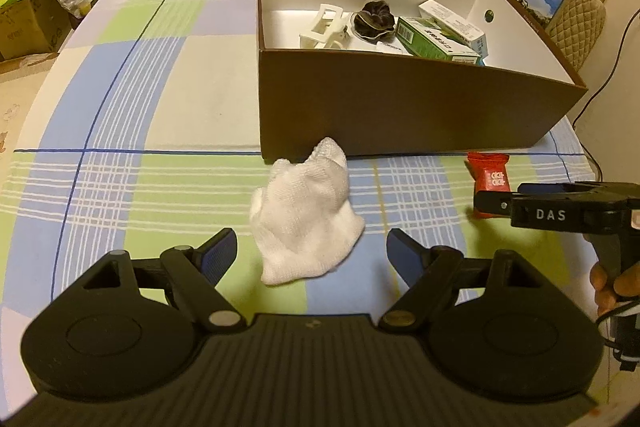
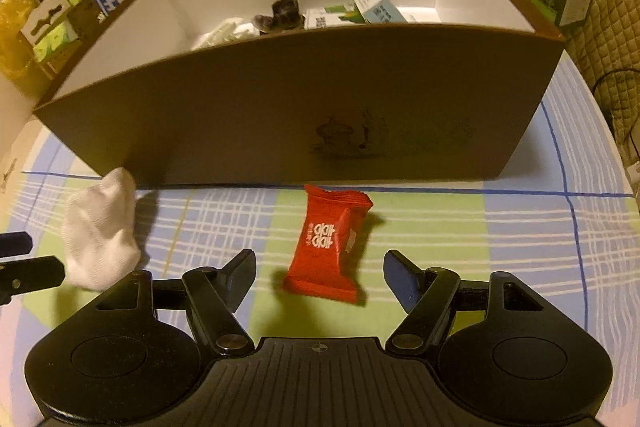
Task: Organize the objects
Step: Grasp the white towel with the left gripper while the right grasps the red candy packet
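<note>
Box (image 1: 400,107) far on table already holds white hair claw (image 1: 326,27), dark scrunchie (image 1: 371,19), perhaps 2 or 3 cartons. 2 items left near box: white sock (image 1: 306,213) between released left gripper (image 1: 312,251), red snack packet (image 2: 330,247) between released right gripper (image 2: 320,273).

Both grippers, left gripper (image 1: 312,251) and right gripper (image 2: 319,275), are matte black with ribbed bases and blue-faced fingers (image 1: 218,255). White "DAS" lettering marks one side. Silver pivot screws, possibly brass on one.
</note>
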The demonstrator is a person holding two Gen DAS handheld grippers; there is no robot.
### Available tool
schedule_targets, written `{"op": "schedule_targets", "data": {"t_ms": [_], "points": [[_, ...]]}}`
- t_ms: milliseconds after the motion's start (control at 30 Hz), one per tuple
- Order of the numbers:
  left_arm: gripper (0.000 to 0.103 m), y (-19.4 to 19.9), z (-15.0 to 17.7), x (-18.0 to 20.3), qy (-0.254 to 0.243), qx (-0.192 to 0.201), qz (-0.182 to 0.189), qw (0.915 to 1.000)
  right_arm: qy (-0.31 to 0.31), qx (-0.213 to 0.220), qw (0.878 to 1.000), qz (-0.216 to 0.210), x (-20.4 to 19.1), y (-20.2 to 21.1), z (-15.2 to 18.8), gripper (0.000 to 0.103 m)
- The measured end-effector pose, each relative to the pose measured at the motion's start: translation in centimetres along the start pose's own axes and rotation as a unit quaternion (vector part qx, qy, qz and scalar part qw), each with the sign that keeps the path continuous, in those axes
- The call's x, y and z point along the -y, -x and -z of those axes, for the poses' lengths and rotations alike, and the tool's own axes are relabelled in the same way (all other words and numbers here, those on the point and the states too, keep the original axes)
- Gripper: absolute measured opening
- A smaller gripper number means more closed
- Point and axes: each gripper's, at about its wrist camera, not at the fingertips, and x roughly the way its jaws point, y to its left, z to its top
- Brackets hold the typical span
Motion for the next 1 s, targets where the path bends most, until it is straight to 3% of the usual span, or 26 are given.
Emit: {"op": "schedule_targets", "data": {"t_ms": [67,367,833,1000], "points": [[0.079,-0.4,0.0,0.0,-0.002,-0.002,0.001,1.0000,0.006,0.000,1.000,0.005,-0.1,-0.5,0.0,0.068],[0.079,-2.3,-0.5,0.1,-0.013,0.001,0.001,0.9999,0.051,0.021,0.998,0.014,-0.9,-1.2,-0.3,0.028],[0.078,-5.7,-1.8,0.2,-0.005,0.003,-0.017,0.9998,0.046,0.010,0.999,0.010,0.4,0.6,2.0,0.024],[0.070,-6.8,-2.0,0.6,-0.013,0.000,-0.032,0.9994,0.034,0.007,0.999,0.014,1.1,1.2,2.5,0.024]]}}
